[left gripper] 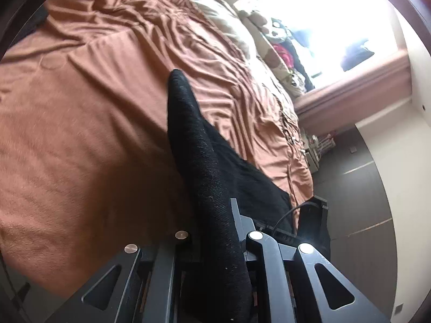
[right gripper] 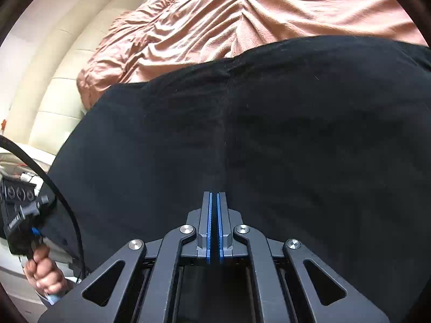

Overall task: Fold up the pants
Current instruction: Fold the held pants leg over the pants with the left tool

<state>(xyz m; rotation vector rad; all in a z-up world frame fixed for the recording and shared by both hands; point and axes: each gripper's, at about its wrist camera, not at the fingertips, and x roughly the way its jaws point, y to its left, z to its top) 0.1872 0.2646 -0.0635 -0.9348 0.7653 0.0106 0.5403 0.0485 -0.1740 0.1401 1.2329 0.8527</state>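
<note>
The black pants [right gripper: 269, 123] lie on a bed with a rust-brown cover [left gripper: 80, 123]. In the right wrist view they fill most of the frame, and my right gripper [right gripper: 214, 196] is shut with its blue pads pinching a ridge of the black cloth. In the left wrist view my left gripper [left gripper: 215, 215] is shut on a thick fold of the pants [left gripper: 194, 140] that rises from between the fingers; the rest of the cloth [left gripper: 250, 183] lies flat to the right. The left gripper and a hand [right gripper: 43, 271] show at lower left of the right view.
The cover is heavily wrinkled [left gripper: 215, 62] toward the far side. Pillows and clothes [left gripper: 280, 48] lie by a bright window [left gripper: 336, 13]. The bed edge [left gripper: 301, 161] drops to a dark floor [left gripper: 358, 188]. A cream padded headboard [right gripper: 59, 80] stands left in the right view.
</note>
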